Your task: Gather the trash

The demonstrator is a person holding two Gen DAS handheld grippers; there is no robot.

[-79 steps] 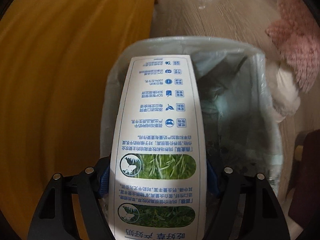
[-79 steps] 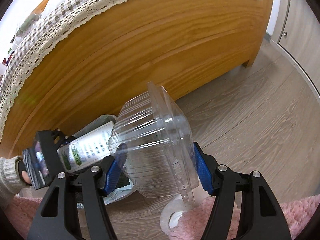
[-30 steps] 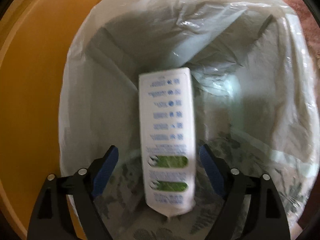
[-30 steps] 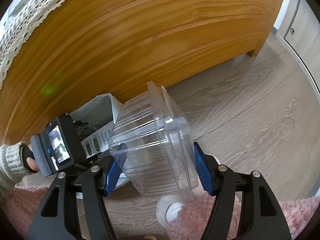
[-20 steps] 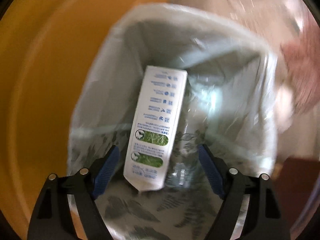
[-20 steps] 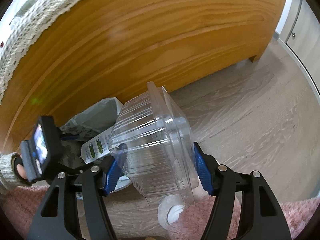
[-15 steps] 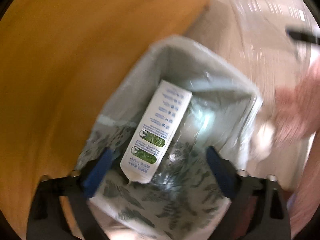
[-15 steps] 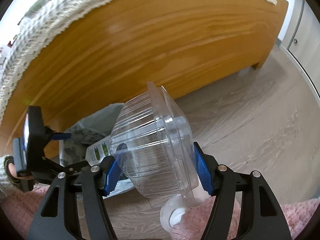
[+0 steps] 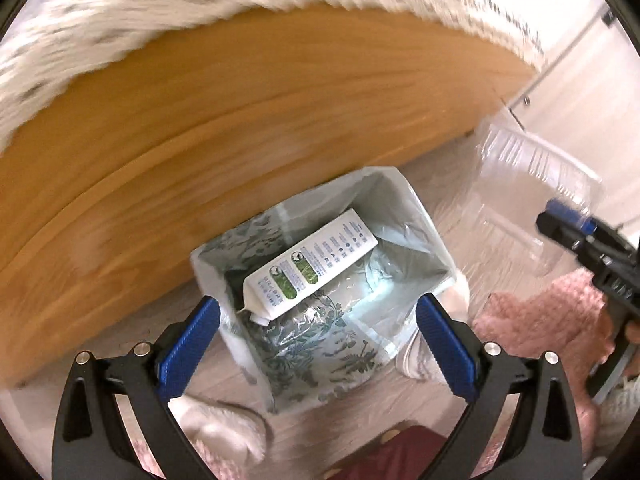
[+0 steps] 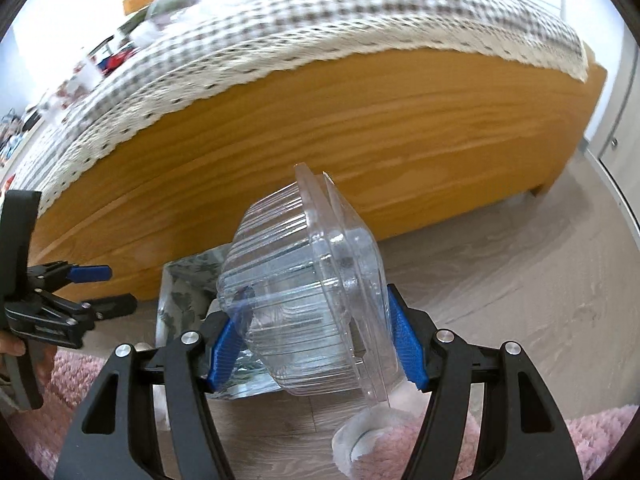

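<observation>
Disposal of 1 item is done: the milk carton (image 9: pixel 310 264) lies inside the lined bin (image 9: pixel 420 216), and the left gripper (image 9: pixel 318 346) gapes empty above it. The right gripper (image 10: pixel 316 338) is clamped on the clear clamshell container (image 10: pixel 304 288), which is judged due over the bin next.

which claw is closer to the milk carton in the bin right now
Left. The left claw hangs open directly above the milk carton; the right claw, gripping the clear container, is off beside the bin.

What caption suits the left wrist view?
Open tongs above a lined bin holding a milk carton.
</observation>
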